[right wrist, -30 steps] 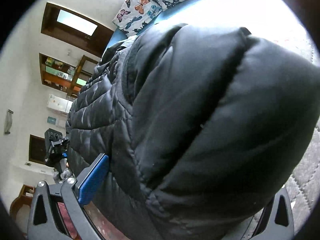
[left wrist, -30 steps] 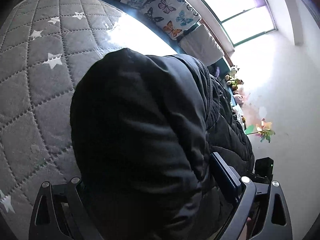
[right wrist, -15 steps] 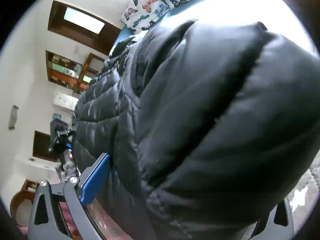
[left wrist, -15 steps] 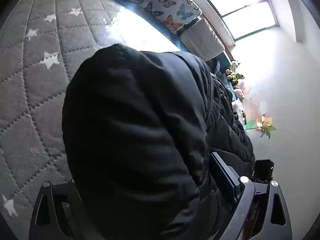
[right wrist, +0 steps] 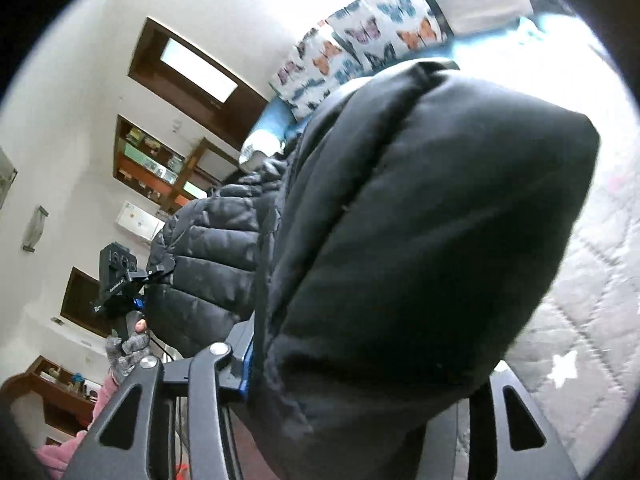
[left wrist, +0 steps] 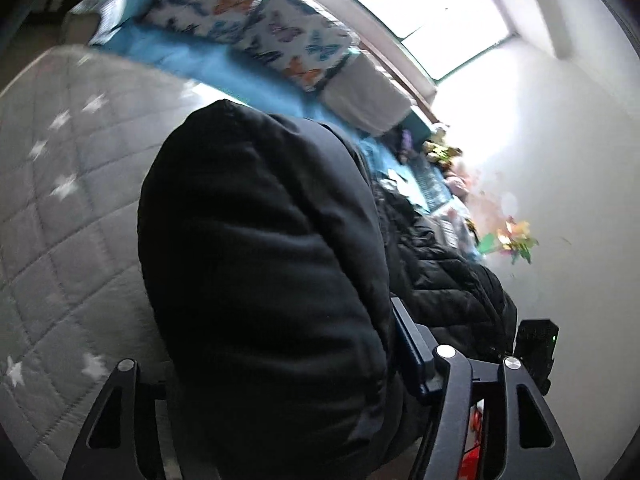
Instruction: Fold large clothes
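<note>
Between both closing tongs, left [left wrist: 276, 412] and right [right wrist: 360, 396], bulky black jacket [left wrist: 264, 272] is pinched; slippery padding could be squeezed out.

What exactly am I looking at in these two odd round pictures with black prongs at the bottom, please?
No robot here: a person holds a hand-held two-finger gripper in each hand, and a fisheye camera on each looks forward along its fingers. One picture is from the left gripper, the other from the right gripper; the prongs are their fingers. Both sets of jaws are closing, each with a thick fold of one black puffer jacket between them. Below lies a grey quilted bedspread with white stars, with butterfly-print pillows at the far end. In the right view you can see the left gripper and the gloved hand holding it.
</note>
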A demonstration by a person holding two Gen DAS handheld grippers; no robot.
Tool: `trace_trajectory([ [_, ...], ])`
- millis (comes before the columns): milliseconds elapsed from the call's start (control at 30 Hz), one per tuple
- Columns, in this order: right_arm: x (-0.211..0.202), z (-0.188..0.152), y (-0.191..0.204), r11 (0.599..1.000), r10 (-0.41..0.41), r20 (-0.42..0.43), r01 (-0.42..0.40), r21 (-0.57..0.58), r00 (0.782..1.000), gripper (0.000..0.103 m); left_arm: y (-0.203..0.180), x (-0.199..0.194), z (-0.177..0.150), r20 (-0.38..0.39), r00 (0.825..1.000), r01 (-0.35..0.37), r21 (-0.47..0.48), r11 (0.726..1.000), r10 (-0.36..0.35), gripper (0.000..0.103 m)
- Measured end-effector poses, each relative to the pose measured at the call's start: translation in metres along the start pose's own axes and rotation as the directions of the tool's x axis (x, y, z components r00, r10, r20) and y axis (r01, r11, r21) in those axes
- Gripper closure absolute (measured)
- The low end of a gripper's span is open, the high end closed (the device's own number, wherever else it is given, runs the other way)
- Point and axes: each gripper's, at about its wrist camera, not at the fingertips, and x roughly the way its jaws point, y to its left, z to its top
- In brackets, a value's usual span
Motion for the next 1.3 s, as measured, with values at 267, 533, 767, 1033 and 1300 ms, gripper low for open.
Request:
trace_trajectory([
  [267, -0.091, 0.004, -0.021, 0.991, -0.121, 0.136, 0.127, -0.034, 0.983, 0.052, -0.119, 0.085, 0.017, -0.076, 0.992, 0.107, 0.107, 0.989, -0.099, 0.038],
  [533, -0.165, -0.002, -0.079, 0.963, -0.265, 0.256, 0.266, 0.032, 0.930, 0.052, -0.219, 0.195, 0.019, -0.145, 0.980, 0.164, 0.187, 0.969, -0.138, 0.038],
  [767, -0.121, -0.032, -0.188, 0.885, -0.401, 0.098, 0.358, 0.299, 0.911, 0.024, -0.228, 0.287, -0.001, -0.192, 0.979, -0.026, 0.216, 0.976, 0.069, 0.023],
  [1033, -0.137, -0.032, -0.169, 0.845, -0.488, 0.091, 0.444, 0.299, 0.868, 0.020, -0.201, 0.264, 0.024, -0.154, 0.987, -0.018, 0.123, 0.992, 0.037, 0.015],
  [1300, -0.170, -0.017, -0.123, 0.731, -0.681, 0.228, 0.635, 0.250, 0.695, 0.020, -0.212, 0.165, 0.051, 0.091, 0.990, -0.123, 0.242, 0.962, 0.103, 0.015],
])
